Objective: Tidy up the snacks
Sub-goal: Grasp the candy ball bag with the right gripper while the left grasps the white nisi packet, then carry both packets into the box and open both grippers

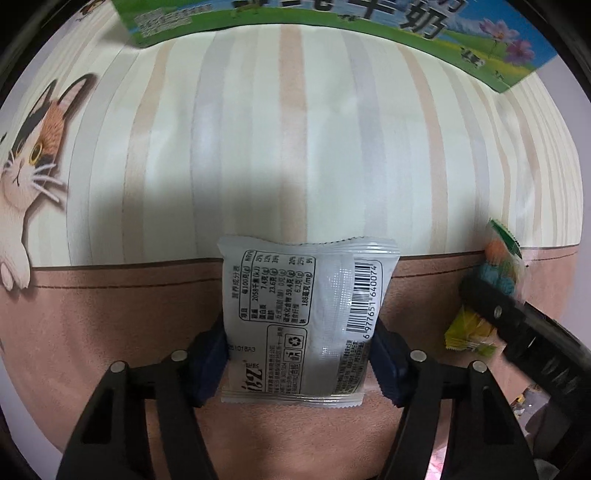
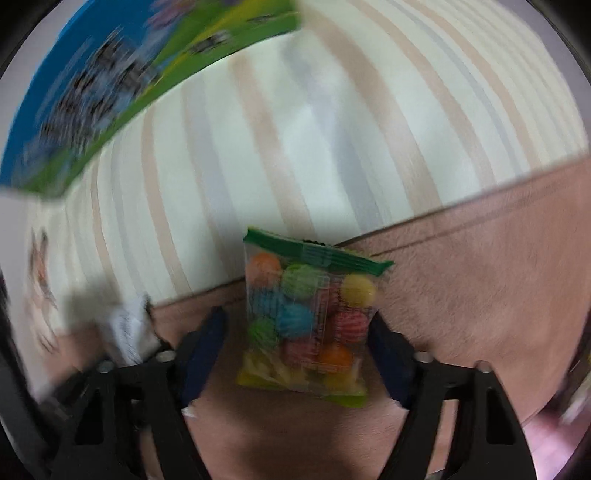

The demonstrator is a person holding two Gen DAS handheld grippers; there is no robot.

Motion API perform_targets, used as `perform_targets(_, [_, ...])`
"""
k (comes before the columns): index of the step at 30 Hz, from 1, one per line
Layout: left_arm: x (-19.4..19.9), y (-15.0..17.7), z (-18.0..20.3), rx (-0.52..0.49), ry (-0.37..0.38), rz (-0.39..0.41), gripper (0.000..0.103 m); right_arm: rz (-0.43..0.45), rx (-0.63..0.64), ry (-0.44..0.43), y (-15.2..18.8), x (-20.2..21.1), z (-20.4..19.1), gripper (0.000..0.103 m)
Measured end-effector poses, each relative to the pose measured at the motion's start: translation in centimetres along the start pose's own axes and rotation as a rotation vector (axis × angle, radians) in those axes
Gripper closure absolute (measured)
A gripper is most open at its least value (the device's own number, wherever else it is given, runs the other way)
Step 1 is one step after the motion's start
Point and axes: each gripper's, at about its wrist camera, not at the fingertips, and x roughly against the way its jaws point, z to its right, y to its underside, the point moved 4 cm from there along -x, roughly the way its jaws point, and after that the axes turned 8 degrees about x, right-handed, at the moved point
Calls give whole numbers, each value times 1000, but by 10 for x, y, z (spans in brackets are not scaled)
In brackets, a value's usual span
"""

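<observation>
My left gripper (image 1: 301,363) is shut on a white snack packet (image 1: 303,317) with a barcode and nutrition print, held above the pink band of the tablecloth. My right gripper (image 2: 297,356) holds a clear candy bag (image 2: 310,321) with a green top strip and coloured balls; its left pad stands a little off the bag, so the grip is unclear. The right view is blurred. The candy bag (image 1: 502,254) and the right gripper's black finger (image 1: 517,317) show at the right of the left wrist view. The white packet (image 2: 129,328) shows at the lower left of the right wrist view.
A green and blue milk carton box (image 1: 332,22) stands at the far side, also in the right wrist view (image 2: 110,92). A small yellow-green packet (image 1: 469,332) lies on the striped cloth (image 1: 288,155) with a cat print (image 1: 33,155).
</observation>
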Motion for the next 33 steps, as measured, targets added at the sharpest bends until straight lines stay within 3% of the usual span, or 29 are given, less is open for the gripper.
perform_targets(3, [-2, -2, -5, 6, 8, -4, 38, -8, 130, 45, 8, -1, -14, 42])
perform_targets(7, [-2, -5, -3, 5, -5, -1, 38, -13, 285, 172, 12, 7, -24, 43])
perform_targets(11, [1, -18, -15, 0, -23, -8, 37, -22, 304, 202, 17, 3, -33, 41])
perform_targets(12, [0, -19, -10, -2, -28, -11, 36, -28, 295, 203, 16, 0, -43, 36])
perform_targets(13, [-1, -19, -6, -8, -36, -15, 36, -30, 279, 188, 15, -3, -48, 28])
perform_targets(15, [0, -20, 1, -14, -45, -26, 34, -25, 244, 171, 22, -20, -65, 26])
perform_targets(20, [4, -27, 15, 4, -41, -33, 34, 10, 170, 139, 19, -27, -61, 23])
perform_targets(23, [12, -30, 18, 10, -34, -1, 38, 35, 162, 141, 22, -21, -52, 30])
perform_targets(25, [14, -29, 20, 5, -33, 10, 38, 55, 159, 147, 28, -14, -51, 45])
perform_targets(29, [22, -29, 28, -9, -10, 14, 39, 71, 155, 110, 41, 6, -34, 49])
perform_targets(33, [44, -32, 38, -21, 27, 36, 39, 72, 114, 16, 46, 25, -26, 50])
